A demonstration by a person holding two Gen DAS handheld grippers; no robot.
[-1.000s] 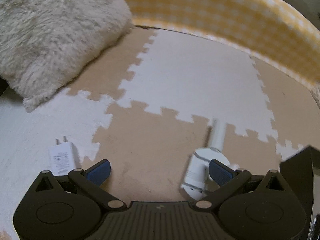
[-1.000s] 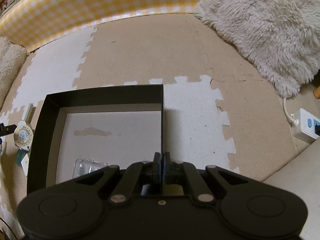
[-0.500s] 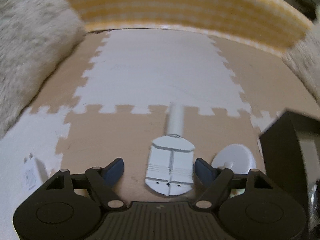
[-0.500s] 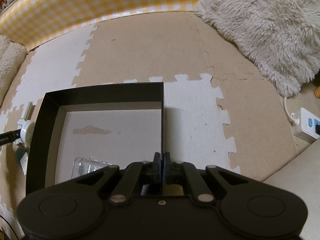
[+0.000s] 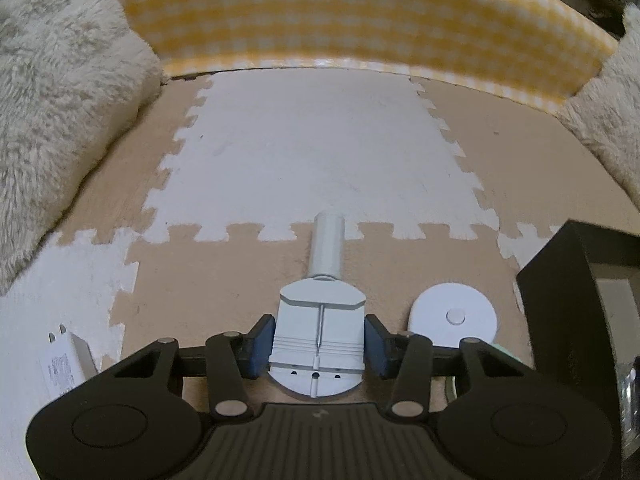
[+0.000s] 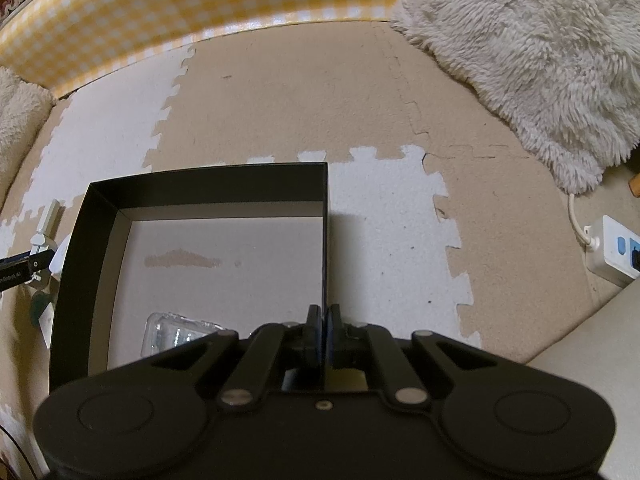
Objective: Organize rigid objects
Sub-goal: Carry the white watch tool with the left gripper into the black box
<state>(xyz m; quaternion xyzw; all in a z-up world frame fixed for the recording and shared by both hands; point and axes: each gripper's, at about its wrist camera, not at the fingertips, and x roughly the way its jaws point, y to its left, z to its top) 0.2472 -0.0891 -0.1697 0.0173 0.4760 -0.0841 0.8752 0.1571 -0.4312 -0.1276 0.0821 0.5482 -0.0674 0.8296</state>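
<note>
Two hand-held grippers shared the work. The right hand-held gripper, clenched on the near wall of the black box, apparently steadied it for loading. The left hand-held gripper had just been closing, its blue pads against both flanks of the white tool, which lay on the foam floor mat beside the box.

- white tool; white round disc;
- black box, grey floor inside;
- yellow-and-white checked wall;
- beige-and-white puzzle mat
</note>
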